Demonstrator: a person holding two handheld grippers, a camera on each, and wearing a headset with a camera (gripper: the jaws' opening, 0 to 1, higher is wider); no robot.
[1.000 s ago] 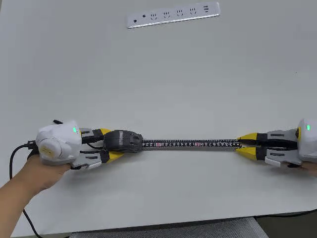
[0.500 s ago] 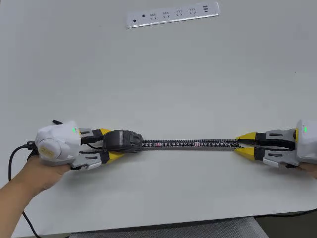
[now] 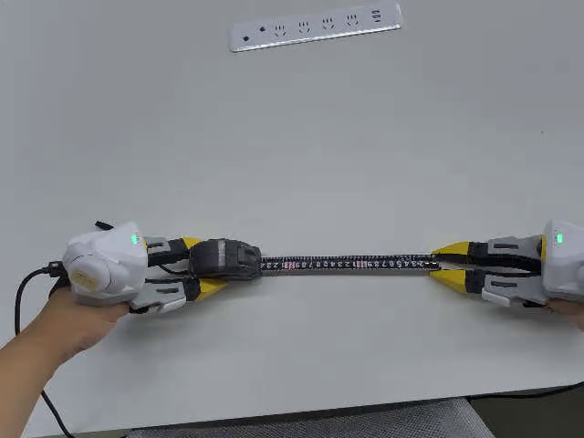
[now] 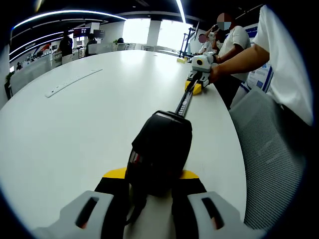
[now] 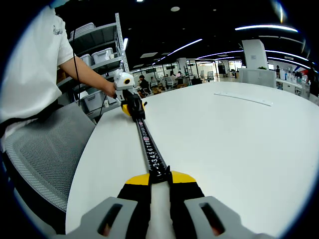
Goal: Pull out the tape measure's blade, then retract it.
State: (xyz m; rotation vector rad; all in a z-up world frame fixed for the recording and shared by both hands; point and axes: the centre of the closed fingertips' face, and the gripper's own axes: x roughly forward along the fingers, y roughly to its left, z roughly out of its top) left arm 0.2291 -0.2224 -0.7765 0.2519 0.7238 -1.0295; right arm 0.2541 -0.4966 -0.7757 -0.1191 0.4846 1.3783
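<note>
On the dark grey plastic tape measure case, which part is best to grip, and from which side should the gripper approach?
Grip the dark grey plastic tape measure case across its two broad sides, near the rear, coming from the end opposite the blade slot. The black numbered blade leaves the front straight, so this approach keeps it free; the left gripper holds it so.

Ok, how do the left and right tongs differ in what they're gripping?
The left tongs clamp the tape measure's dark case; the right tongs pinch the blade at its end. The left tongs stand spread around that bulky case; the right tongs nearly meet on the thin blade. Both face each other along it.
</note>
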